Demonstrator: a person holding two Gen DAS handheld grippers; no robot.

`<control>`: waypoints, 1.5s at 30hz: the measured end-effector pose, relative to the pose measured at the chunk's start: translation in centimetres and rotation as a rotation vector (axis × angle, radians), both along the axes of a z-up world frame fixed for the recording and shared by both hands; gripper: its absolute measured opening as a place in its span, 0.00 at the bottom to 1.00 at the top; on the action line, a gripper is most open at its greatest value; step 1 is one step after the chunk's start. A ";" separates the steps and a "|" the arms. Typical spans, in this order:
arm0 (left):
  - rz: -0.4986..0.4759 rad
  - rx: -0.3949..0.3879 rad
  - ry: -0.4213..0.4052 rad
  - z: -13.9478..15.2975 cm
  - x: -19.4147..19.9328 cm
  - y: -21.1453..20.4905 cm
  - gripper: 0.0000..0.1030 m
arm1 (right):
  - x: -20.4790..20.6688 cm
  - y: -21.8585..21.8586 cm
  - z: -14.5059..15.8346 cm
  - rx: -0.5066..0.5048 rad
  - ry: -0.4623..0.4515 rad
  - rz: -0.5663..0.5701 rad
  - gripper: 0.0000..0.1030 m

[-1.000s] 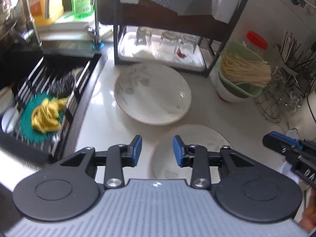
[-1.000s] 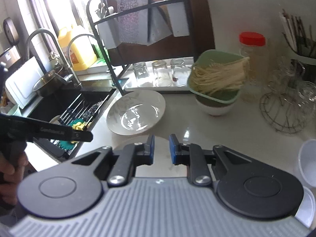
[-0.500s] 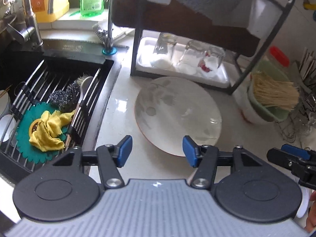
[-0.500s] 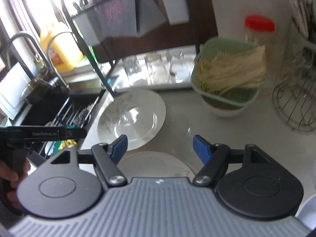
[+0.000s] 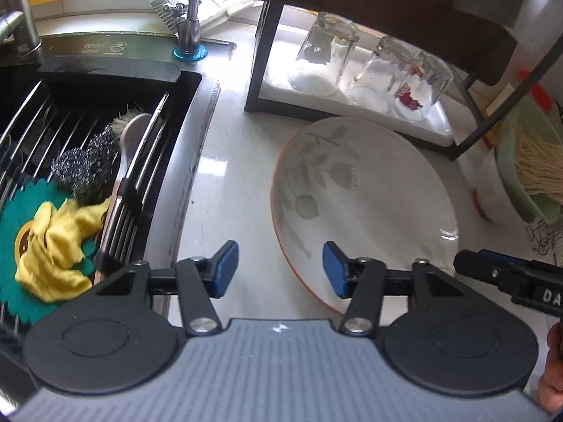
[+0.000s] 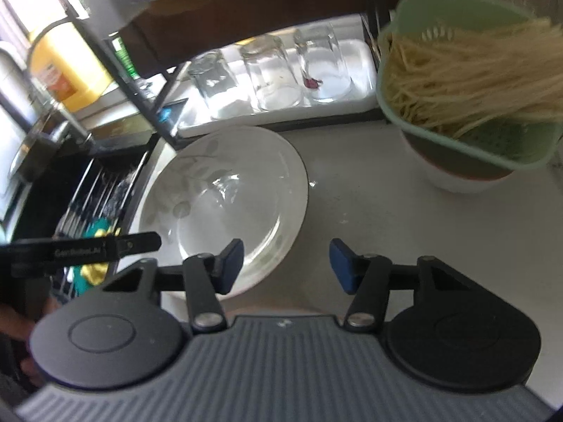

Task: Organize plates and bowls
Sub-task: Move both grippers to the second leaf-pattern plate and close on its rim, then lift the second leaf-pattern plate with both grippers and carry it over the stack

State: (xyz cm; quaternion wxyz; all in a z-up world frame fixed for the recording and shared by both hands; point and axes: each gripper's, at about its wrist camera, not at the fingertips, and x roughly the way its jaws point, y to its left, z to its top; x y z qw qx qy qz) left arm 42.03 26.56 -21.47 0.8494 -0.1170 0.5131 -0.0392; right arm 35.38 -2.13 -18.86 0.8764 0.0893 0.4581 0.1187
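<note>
Left wrist view gives us the white round plate with a grey leaf print and a thin orange rim (image 5: 366,204), lying flat on the pale stone counter (image 5: 228,176) between the sink and the dish rack. We see our left gripper (image 5: 280,269) hanging over the plate's near left edge: the right blue pad sits above the plate, the left one above bare counter, and neither pad touches it. Its jaws stand apart and have just been closing a little, with only the plate's rim below the gap. From the right wrist view the same plate (image 6: 225,197) lies ahead and to the left of our right gripper (image 6: 285,266), whose left pad overlaps the plate's near right edge while the right pad is over counter. Those jaws are also apart, nothing is pressed between them, and they too have just been narrowing.

Behind the plate, the black-framed dish rack (image 5: 267,35) holds three clear glasses upside down (image 5: 323,59) on a white tray. To the right stands a green plastic colander full of pale dry noodles (image 6: 468,70), set in a white bowl. Left of the plate, the black sink (image 5: 88,140) holds a yellow cloth (image 5: 59,242), a teal mat and steel wool.
</note>
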 end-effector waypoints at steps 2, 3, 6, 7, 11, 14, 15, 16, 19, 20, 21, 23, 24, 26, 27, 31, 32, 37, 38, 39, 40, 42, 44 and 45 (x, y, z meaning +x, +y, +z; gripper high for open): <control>-0.026 -0.017 0.007 -0.4 0.8 0.0 0.47 | 0.9 0.1 -0.8 0.000 0.015 -0.032 0.45; -0.034 -0.016 0.003 -0.5 1.1 0.1 0.46 | 1.2 0.1 -1.1 -0.001 0.021 -0.049 0.42; -0.050 -0.025 -0.001 -0.6 2.0 0.3 0.42 | 1.8 -0.1 -1.4 0.008 0.016 -0.081 0.33; -0.054 -0.035 0.001 -0.6 2.4 0.3 0.40 | 1.9 -0.1 -1.4 0.011 0.010 -0.085 0.33; -0.074 -0.030 -0.004 -0.7 3.6 0.3 0.32 | 2.6 0.0 -1.6 0.033 -0.016 -0.103 0.24; -0.074 -0.022 -0.029 -0.6 4.1 0.4 0.27 | 3.1 0.2 -1.9 0.026 -0.010 -0.118 0.16; -0.078 -0.025 -0.032 -0.6 4.3 0.5 0.25 | 3.2 0.3 -2.0 0.014 -0.006 -0.118 0.13; -0.083 -0.026 -0.033 -0.7 4.4 0.5 0.23 | 3.2 0.5 -2.1 0.009 -0.010 -0.112 0.12; -0.083 -0.052 -0.021 -0.9 4.8 1.0 0.18 | 3.2 0.9 -2.1 -0.003 -0.022 -0.107 0.11; -0.086 -0.055 -0.017 -1.0 4.9 1.0 0.17 | 3.2 0.9 -2.1 0.003 -0.022 -0.109 0.11; -0.094 -0.053 -0.014 -1.1 4.9 1.0 0.16 | 3.3 0.7 -2.1 0.014 -0.020 -0.113 0.11; -0.106 -0.046 -0.010 -1.1 4.9 1.0 0.16 | 3.4 0.5 -2.1 0.032 -0.012 -0.117 0.10; -0.106 -0.045 -0.006 -1.0 4.9 1.0 0.16 | 3.4 0.4 -2.1 0.037 -0.007 -0.111 0.10; -0.128 -0.028 -0.003 -0.9 4.7 0.8 0.16 | 3.3 0.3 -2.1 0.048 0.004 -0.097 0.10; -0.135 -0.027 -0.002 -0.8 4.5 0.9 0.16 | 3.2 0.3 -2.1 0.053 0.011 -0.091 0.11; -0.126 -0.088 0.036 -0.3 3.6 2.0 0.16 | 2.7 -0.5 -1.3 0.118 0.016 -0.071 0.11; -0.129 -0.095 0.039 0.0 3.3 2.0 0.16 | 2.5 -0.5 -1.0 0.114 0.014 -0.060 0.11; -0.122 -0.132 0.050 2.3 1.5 2.3 0.16 | 1.5 -0.8 0.9 0.113 -0.007 -0.027 0.11; -0.117 -0.142 0.047 2.8 1.1 2.3 0.16 | 1.3 -1.0 1.4 0.123 -0.009 -0.026 0.11; -0.112 -0.152 0.043 3.4 0.7 2.3 0.16 | 1.0 -1.3 1.8 0.135 -0.012 -0.025 0.11; -0.111 -0.160 0.042 4.0 0.2 2.3 0.16 | 0.7 -1.6 2.2 0.144 -0.014 -0.024 0.11; -0.109 -0.174 0.038 5.0 -0.8 2.1 0.16 | 0.0 -2.0 3.1 0.148 -0.031 -0.010 0.11; -0.102 -0.214 0.054 5.7 -1.7 1.9 0.16 | -0.9 -2.4 4.0 0.142 -0.053 0.004 0.10; -0.100 -0.229 0.056 6.1 -2.2 1.7 0.16 | -1.5 -2.4 4.5 0.115 -0.074 0.020 0.11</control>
